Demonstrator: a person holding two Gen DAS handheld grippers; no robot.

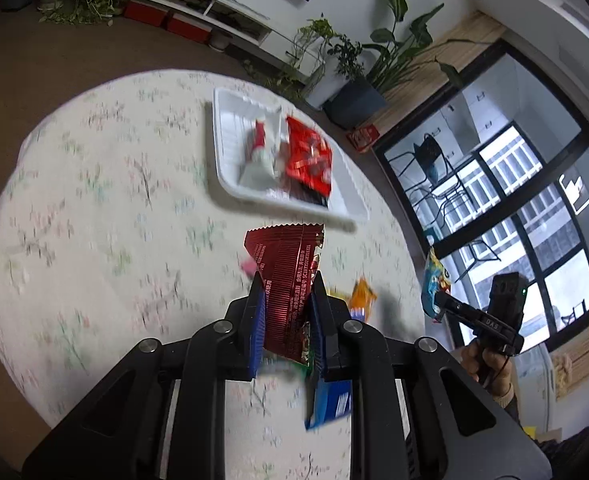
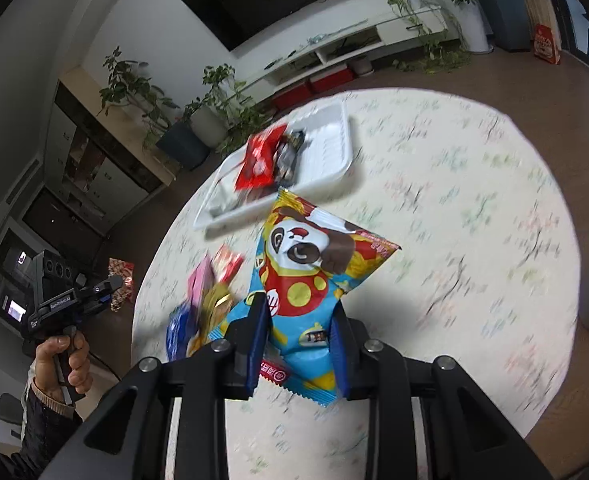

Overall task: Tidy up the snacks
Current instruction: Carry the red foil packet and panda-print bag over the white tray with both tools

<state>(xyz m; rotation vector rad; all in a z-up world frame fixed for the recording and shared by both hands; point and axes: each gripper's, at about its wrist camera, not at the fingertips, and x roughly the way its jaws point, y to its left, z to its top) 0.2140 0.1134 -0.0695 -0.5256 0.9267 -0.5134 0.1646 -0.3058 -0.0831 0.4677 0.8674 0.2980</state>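
My left gripper [image 1: 287,280] is shut on a dark red foil snack packet [image 1: 284,276], lifted above the table. Off to its right, the right gripper [image 1: 438,304] carries a blue packet [image 1: 434,284]. In the right wrist view my right gripper [image 2: 299,306] is shut on that blue and yellow cartoon snack bag [image 2: 306,264], also held off the table. A white tray [image 1: 230,136] lies on the far side of the table with a red packet [image 1: 308,152] and other snacks in it. The tray [image 2: 330,148] and its red packet [image 2: 260,156] show in the right view too.
Loose snacks lie on the round flowered tablecloth [image 1: 94,184]: an orange packet [image 1: 361,296] and a blue one [image 1: 330,404]; pink, red, gold and blue packets [image 2: 206,292] in the right view. Potted plants, a TV shelf and a large window surround the table.
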